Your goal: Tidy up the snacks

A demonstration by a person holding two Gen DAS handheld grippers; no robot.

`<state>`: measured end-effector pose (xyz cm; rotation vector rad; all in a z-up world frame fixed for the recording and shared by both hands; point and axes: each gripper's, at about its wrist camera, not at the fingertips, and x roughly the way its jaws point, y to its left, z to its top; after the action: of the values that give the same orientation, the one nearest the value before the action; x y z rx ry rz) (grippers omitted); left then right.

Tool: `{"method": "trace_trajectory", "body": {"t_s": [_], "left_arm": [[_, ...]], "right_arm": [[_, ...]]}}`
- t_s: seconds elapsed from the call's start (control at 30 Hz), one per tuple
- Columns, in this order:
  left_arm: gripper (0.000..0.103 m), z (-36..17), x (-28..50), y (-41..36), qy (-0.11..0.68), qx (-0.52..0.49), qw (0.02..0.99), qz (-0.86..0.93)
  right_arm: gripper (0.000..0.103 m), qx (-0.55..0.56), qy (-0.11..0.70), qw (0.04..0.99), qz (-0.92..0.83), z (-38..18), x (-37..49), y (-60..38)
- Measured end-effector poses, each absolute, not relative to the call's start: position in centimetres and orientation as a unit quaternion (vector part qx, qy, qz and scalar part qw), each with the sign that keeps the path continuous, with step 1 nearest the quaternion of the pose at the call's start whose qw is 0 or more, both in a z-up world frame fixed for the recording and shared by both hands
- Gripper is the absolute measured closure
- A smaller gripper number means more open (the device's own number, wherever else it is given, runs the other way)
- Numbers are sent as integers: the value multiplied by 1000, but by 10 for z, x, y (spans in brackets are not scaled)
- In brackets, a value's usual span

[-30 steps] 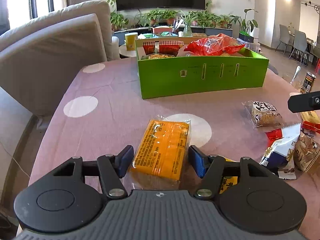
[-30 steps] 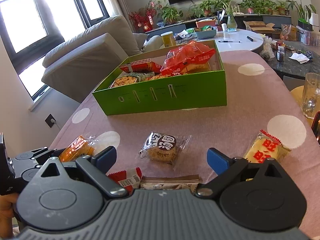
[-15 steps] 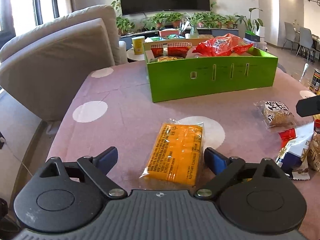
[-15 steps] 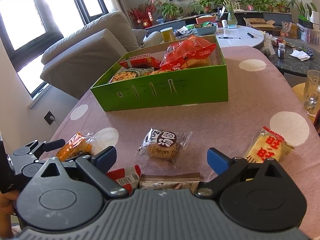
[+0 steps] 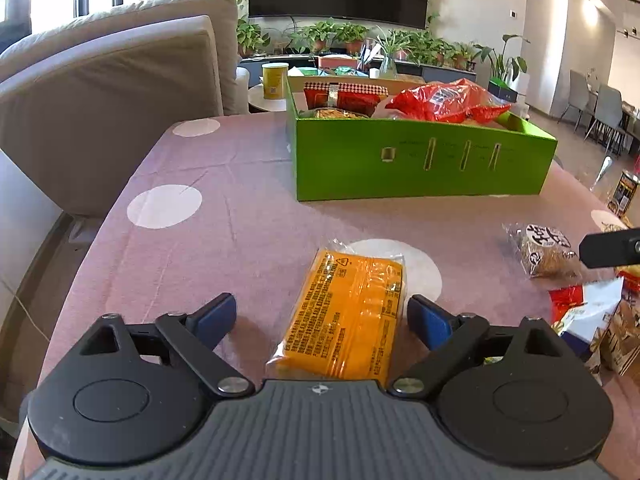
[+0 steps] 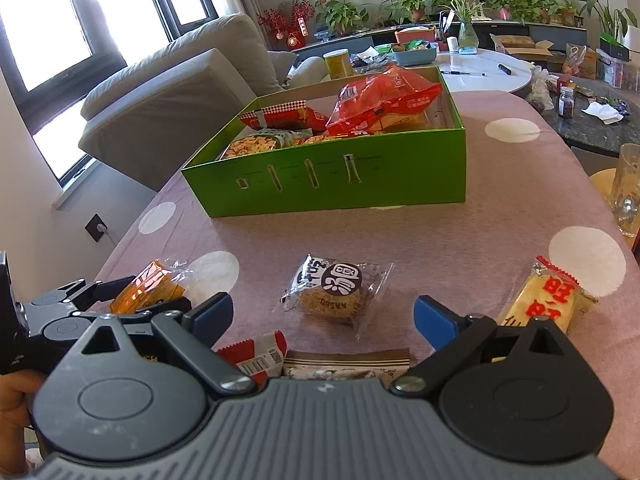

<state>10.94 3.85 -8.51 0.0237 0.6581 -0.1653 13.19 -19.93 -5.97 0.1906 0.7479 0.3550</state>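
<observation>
An orange snack packet (image 5: 348,312) lies flat on the pink dotted tablecloth between the spread jaws of my left gripper (image 5: 322,318), which is open and not touching it. It also shows at the left in the right wrist view (image 6: 150,290). A green box (image 5: 424,160) holding a red bag (image 5: 444,100) and other snacks stands further back. My right gripper (image 6: 324,320) is open and empty, above a round biscuit pack (image 6: 332,290), a brown packet (image 6: 346,364) and a red-white packet (image 6: 256,354). A yellow rice-cracker pack (image 6: 548,296) lies to its right.
A grey sofa (image 5: 104,92) stands left of the table. A drinking glass (image 6: 628,188) stands at the right table edge. A white round table (image 6: 480,68) with clutter is behind the box. Several loose packets (image 5: 592,320) lie at the right.
My left gripper opened wider and drew back a little from the orange packet. The packet stays on the cloth. The right gripper barely moved.
</observation>
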Motion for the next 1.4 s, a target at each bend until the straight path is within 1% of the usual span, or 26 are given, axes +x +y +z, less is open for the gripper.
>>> {"method": "trace_trajectory", "body": {"t_s": [0.03, 0.07, 0.13, 0.2, 0.37, 0.9, 1.27, 1.4], "left_arm": [[29, -84, 109, 38, 320, 11, 944, -80], [34, -84, 108, 38, 318, 10, 945, -79], [57, -82, 108, 40, 317, 2, 945, -85], [60, -80, 108, 42, 319, -10, 944, -83], [62, -76, 105, 48, 321, -38, 944, -70], [61, -43, 86, 36, 284, -14, 956, -70], [61, -47, 94, 32, 295, -10, 952, -78], [61, -50, 98, 31, 301, -11, 950, -82]], "right_arm": [[33, 92, 363, 911, 172, -60, 132, -199], [33, 91, 364, 911, 172, -60, 133, -199], [33, 91, 365, 911, 170, -60, 133, -199], [33, 92, 365, 911, 170, -59, 134, -198], [33, 93, 365, 911, 169, -59, 134, -198], [33, 79, 367, 912, 168, -61, 141, -192], [33, 23, 399, 906, 141, -76, 159, -191], [33, 26, 400, 905, 142, -80, 164, -195]]}}
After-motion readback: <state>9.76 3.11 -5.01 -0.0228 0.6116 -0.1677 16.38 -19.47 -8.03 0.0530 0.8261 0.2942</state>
